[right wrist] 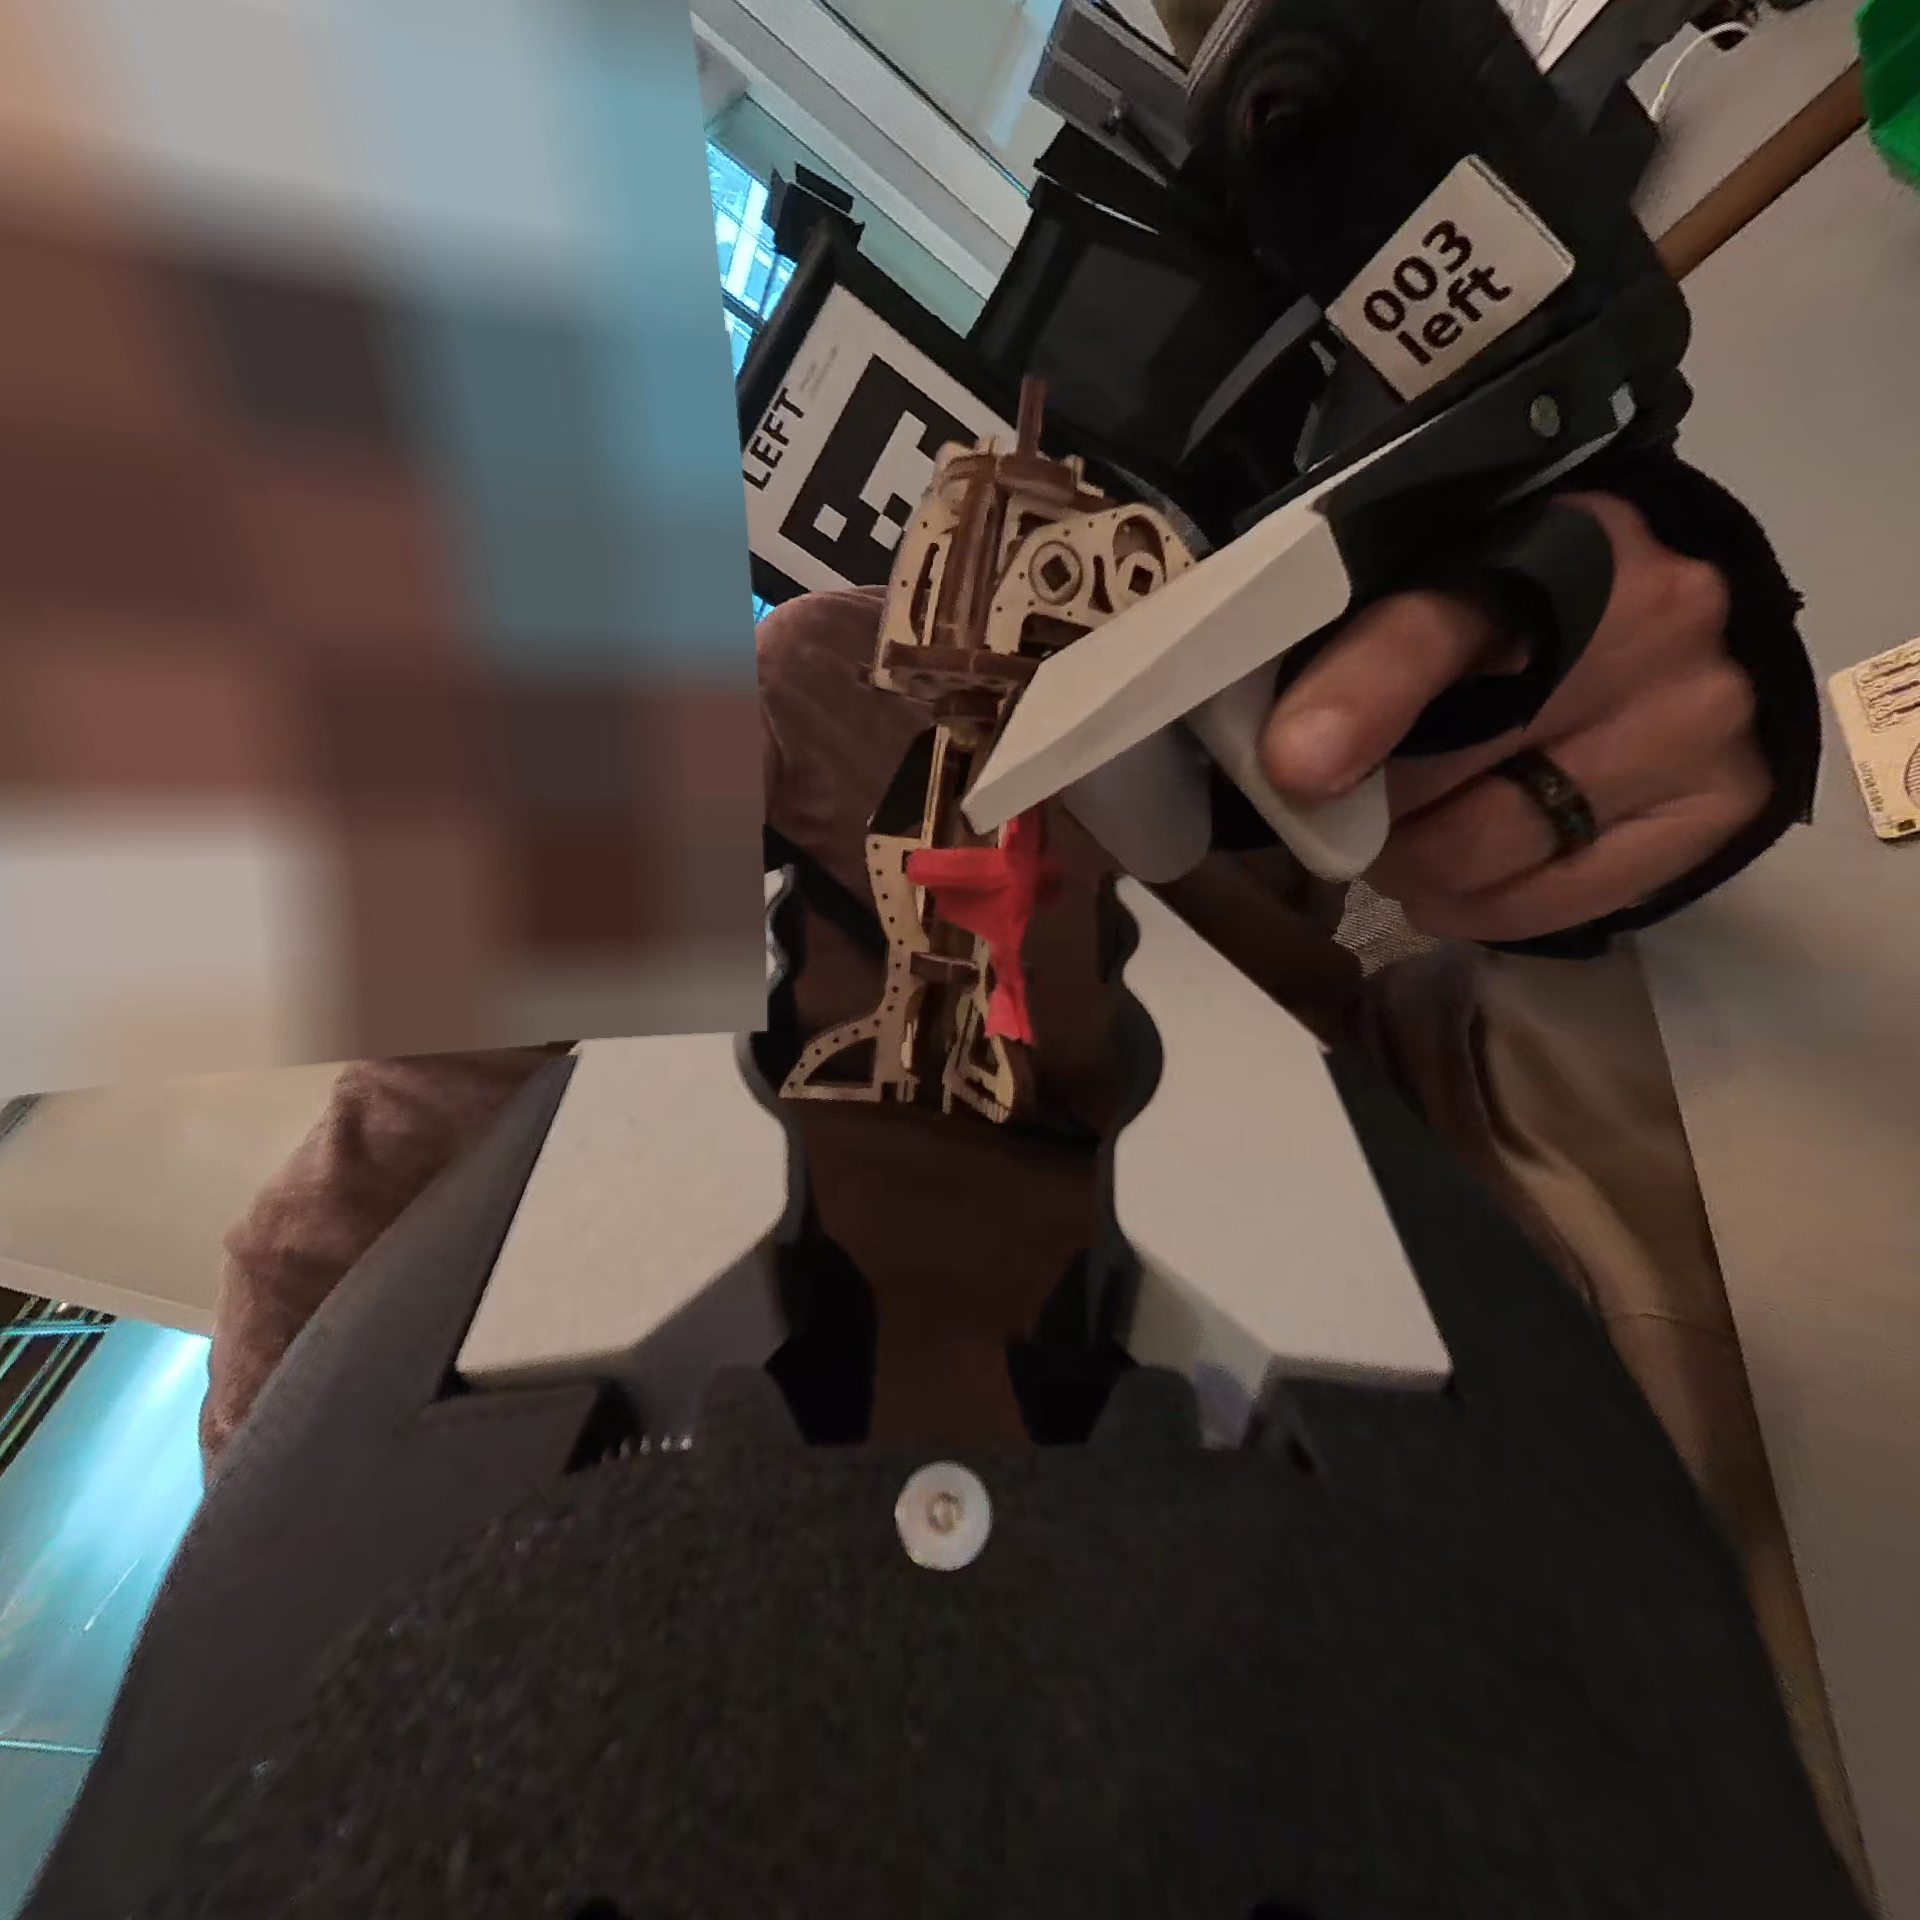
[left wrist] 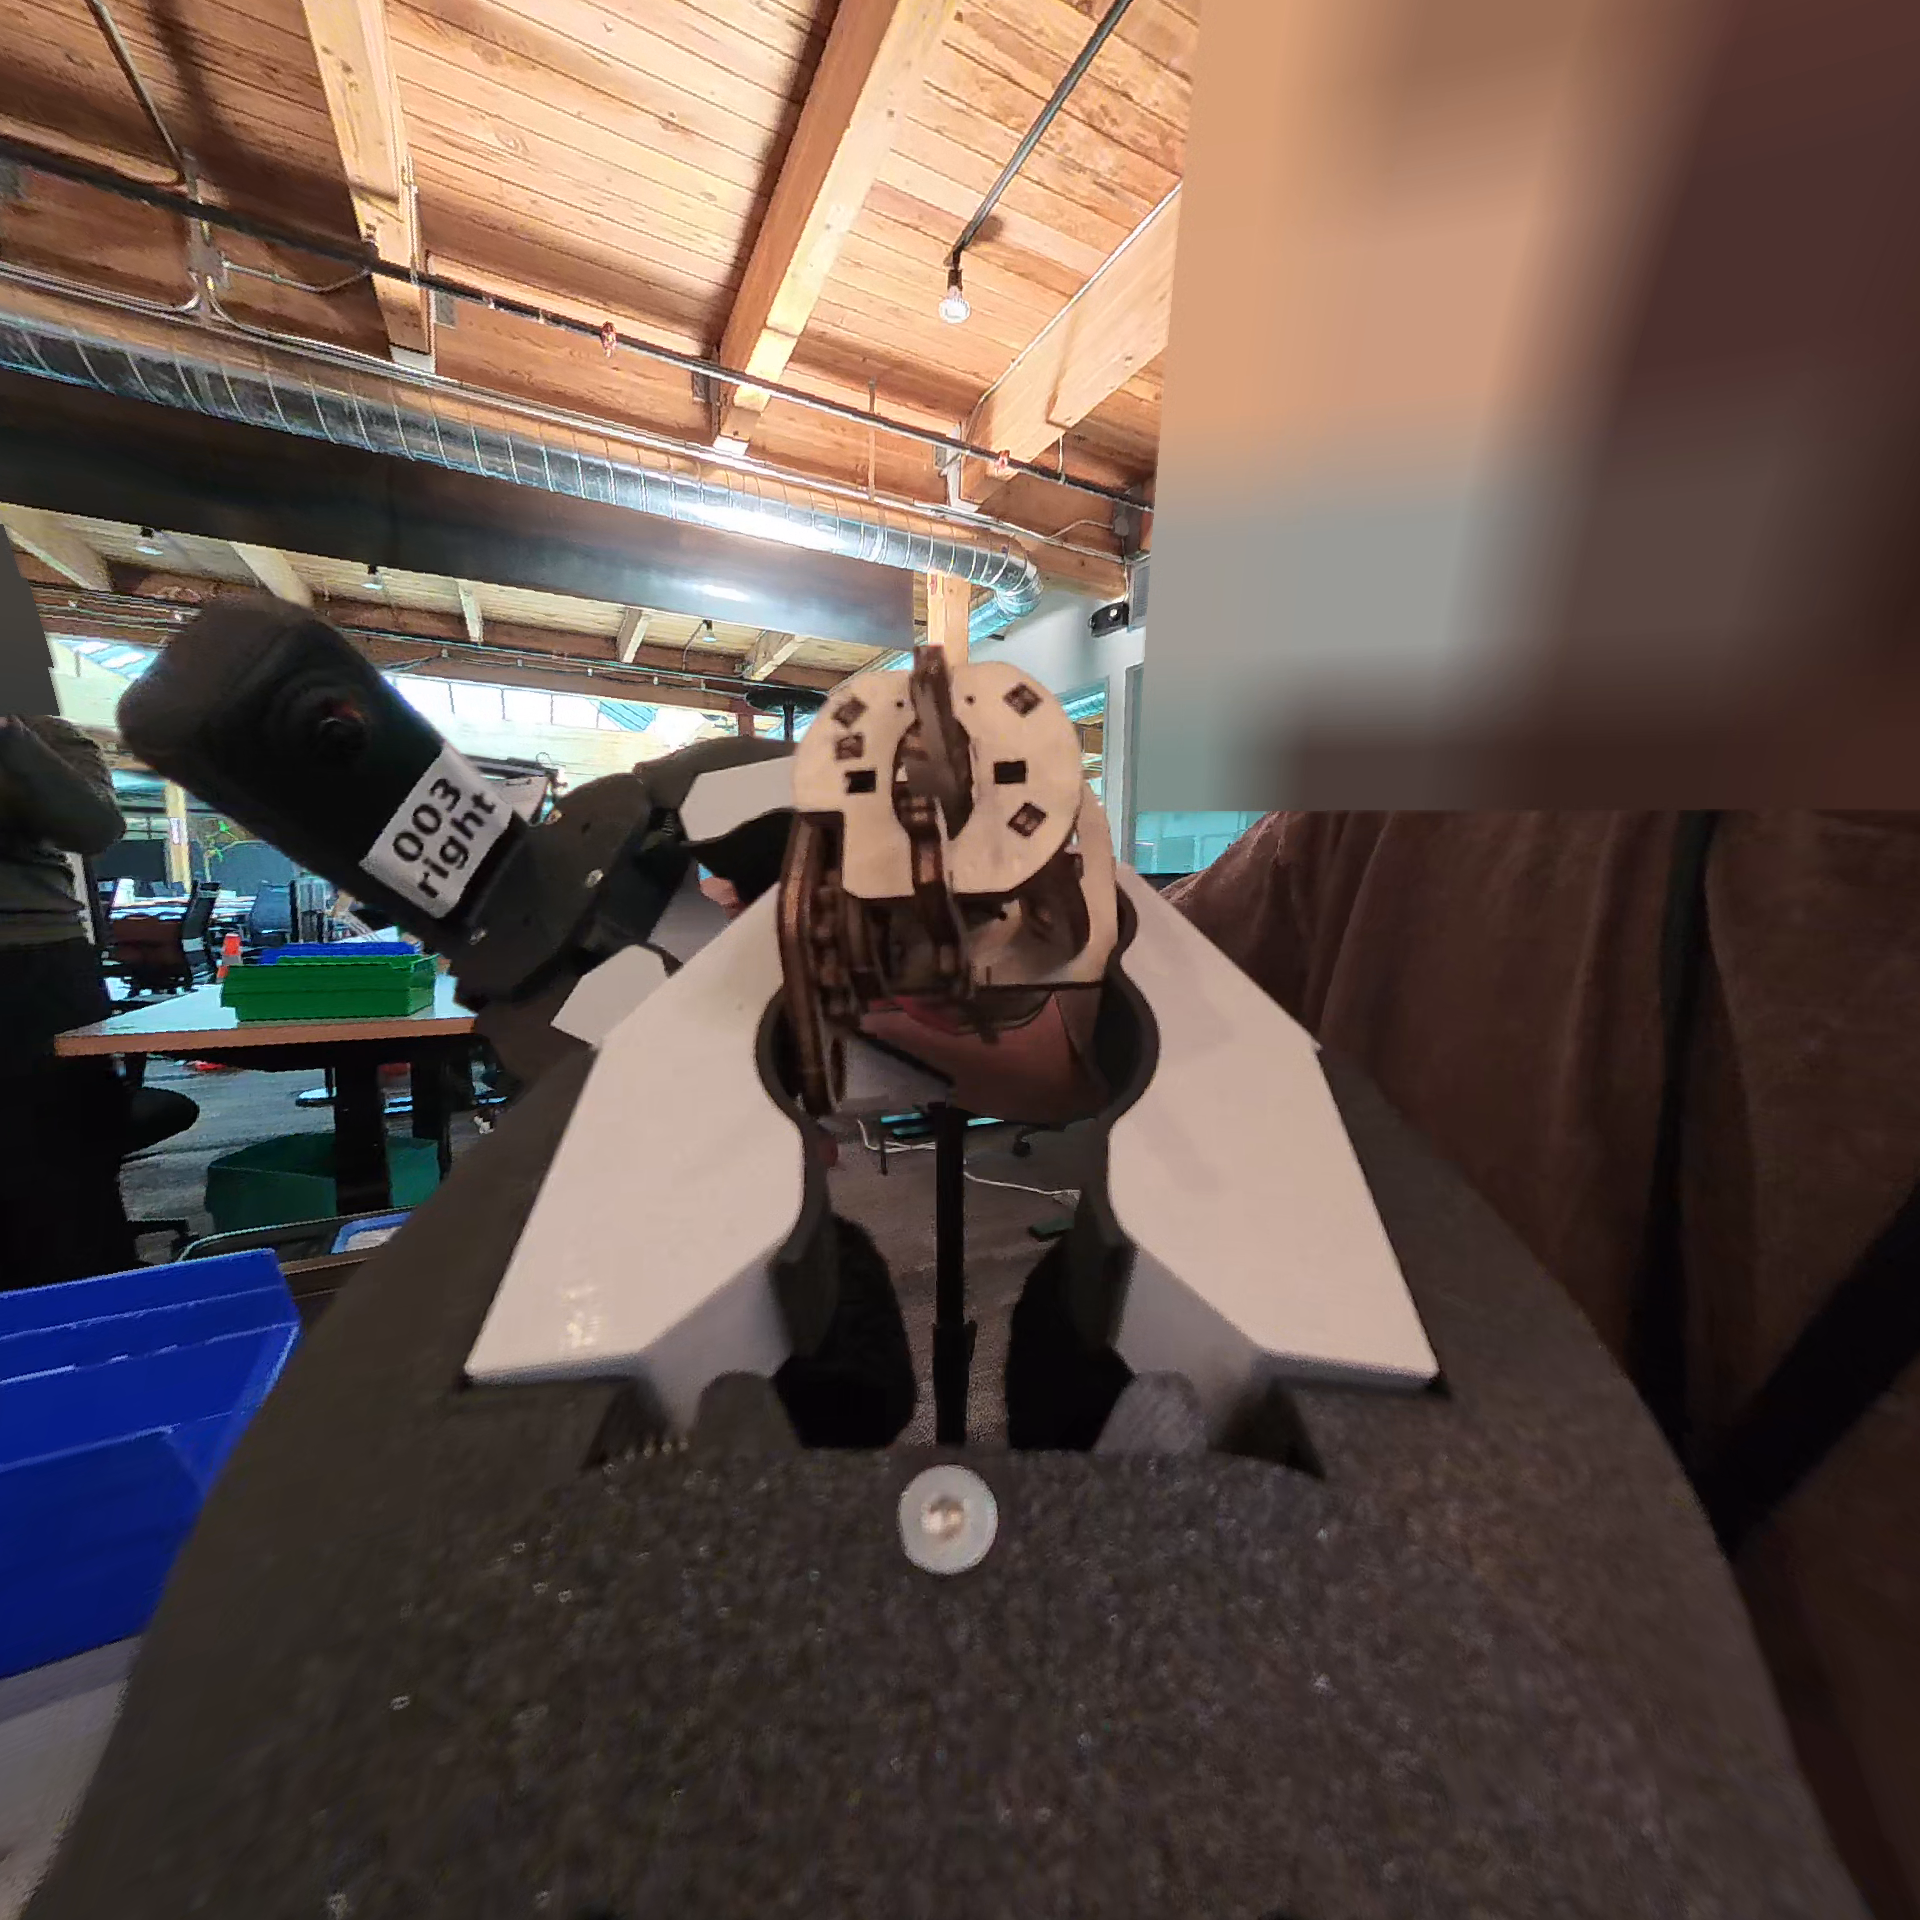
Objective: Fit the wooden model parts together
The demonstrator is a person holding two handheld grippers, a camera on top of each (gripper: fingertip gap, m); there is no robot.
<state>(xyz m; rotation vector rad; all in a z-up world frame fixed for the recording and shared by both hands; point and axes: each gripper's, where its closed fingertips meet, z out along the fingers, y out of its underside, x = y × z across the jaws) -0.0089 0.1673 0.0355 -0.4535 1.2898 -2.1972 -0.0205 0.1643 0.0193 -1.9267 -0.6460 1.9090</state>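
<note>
A laser-cut wooden model (left wrist: 935, 831) of pale and dark brown layers is held up in the air. A pale disc with square holes is at its top. My left gripper (left wrist: 945, 935) is shut on it, one white finger on each side. The right gripper (left wrist: 675, 894) reaches in from the left, and its upper finger touches the disc's edge. In the right wrist view the model (right wrist: 935, 935) stands edge-on with a red piece (right wrist: 987, 904) in its middle. My right gripper (right wrist: 935, 1049) grips its lower end. The left gripper's white finger (right wrist: 1143, 675) lies against the model's right side.
A person's hand with a ring (right wrist: 1538, 748) holds the left gripper. A brown sleeve (left wrist: 1558, 1143) is close on the right. A blue bin (left wrist: 114, 1434) sits at the lower left. Green trays (left wrist: 332, 982) lie on a far table (left wrist: 260, 1029). A flat wooden parts sheet (right wrist: 1881, 727) lies at the right edge. The tips of both grippers are at nearly the same place.
</note>
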